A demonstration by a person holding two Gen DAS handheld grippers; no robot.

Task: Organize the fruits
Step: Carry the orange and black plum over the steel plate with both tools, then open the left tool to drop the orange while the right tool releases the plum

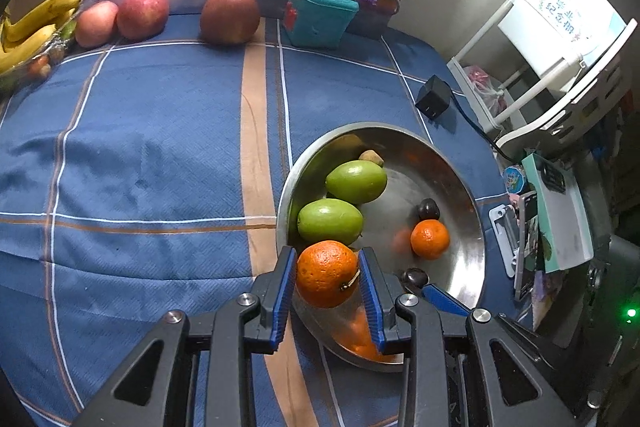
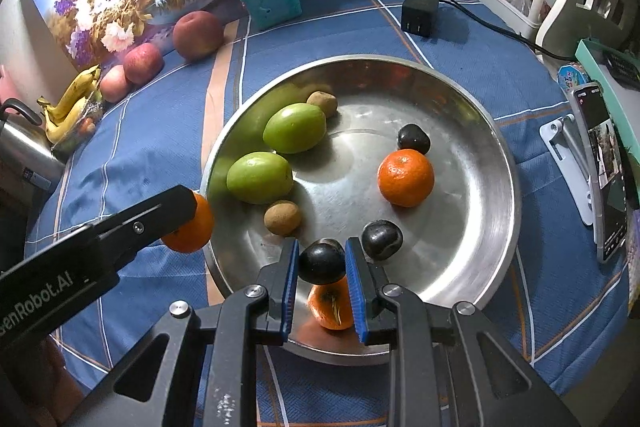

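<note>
Left wrist view: your left tongs point(image 1: 327, 277) clamp the orange point(image 1: 326, 273) over the near-left rim of the steel bowl point(image 1: 472, 227) on the desk, right tongs point(image 2: 322, 265) pinching a dark plum point(image 2: 322, 261) just inside its near edge, likely grouping like with like.

We see a bowl point(image 2: 500, 163) on the table point(image 2: 152, 147), fruit inside. Apples point(image 2: 198, 35) and bananas point(image 2: 72, 99) lie behind it, leftward.

Two oranges point(image 2: 406, 177), two green fruits point(image 2: 295, 128), three dark plums point(image 2: 413, 139), two brown kiwis point(image 2: 282, 218), three apples point(image 2: 198, 35), one banana bunch point(image 2: 72, 103).
</note>
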